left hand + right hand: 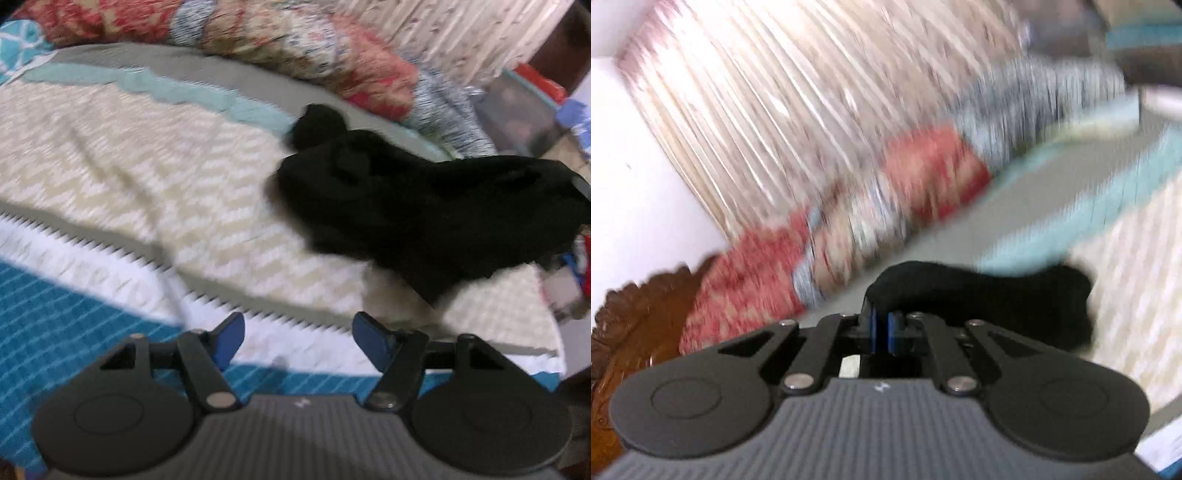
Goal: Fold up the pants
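Both views blurred, black pants (424, 214) bunched on bed (147, 166), left gripper (298, 339) spread and empty, right gripper (882, 330) pinching pants (979, 295), visible only in right view.

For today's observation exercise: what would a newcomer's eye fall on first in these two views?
The black pants, bunched on the right of the pale patterned bedspread, stand out most. The right gripper is shut on their fabric, while the left gripper hangs open and empty over the bed. A red floral quilt lies behind.

black tongs (298, 338) with blue pads (231, 339) (silver pivot screws), ribbed grey body, round black discs
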Motion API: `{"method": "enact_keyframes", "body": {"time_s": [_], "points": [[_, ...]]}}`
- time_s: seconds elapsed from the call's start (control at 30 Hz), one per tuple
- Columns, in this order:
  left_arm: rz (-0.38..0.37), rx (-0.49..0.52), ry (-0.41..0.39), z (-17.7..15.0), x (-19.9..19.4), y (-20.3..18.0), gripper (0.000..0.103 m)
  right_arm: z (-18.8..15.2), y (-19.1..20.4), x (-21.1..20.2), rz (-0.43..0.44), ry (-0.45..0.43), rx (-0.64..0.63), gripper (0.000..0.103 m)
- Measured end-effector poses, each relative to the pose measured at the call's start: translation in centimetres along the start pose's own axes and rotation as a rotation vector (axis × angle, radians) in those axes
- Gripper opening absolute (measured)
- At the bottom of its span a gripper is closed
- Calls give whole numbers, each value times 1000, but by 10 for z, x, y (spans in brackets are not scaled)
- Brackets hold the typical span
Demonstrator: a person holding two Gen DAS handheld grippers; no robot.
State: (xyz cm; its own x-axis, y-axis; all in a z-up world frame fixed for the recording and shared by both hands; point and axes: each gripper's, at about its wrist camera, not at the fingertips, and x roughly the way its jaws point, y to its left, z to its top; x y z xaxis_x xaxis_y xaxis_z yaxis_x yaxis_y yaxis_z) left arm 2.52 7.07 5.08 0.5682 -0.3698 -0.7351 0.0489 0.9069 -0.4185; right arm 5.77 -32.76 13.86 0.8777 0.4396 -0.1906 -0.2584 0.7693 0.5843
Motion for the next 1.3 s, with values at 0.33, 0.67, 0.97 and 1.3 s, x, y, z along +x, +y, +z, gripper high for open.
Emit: {"method": "enact_keyframes", "body": {"time_s": [0.33, 0.67, 0.97, 1.3], "points": [[-254, -32, 93, -1, 38, -53, 96, -10, -25, -54, -51, 42, 93, 8], [-57, 325, -214, -55, 11, -131, 101, 8, 16, -12, 132, 108, 120, 8], [187, 561, -386, -69, 12, -158, 19, -6, 62, 6, 254, 183, 35, 8], [537, 145, -623, -11, -101, -18, 10, -62, -2, 26, 99, 330, 125, 23]]}}
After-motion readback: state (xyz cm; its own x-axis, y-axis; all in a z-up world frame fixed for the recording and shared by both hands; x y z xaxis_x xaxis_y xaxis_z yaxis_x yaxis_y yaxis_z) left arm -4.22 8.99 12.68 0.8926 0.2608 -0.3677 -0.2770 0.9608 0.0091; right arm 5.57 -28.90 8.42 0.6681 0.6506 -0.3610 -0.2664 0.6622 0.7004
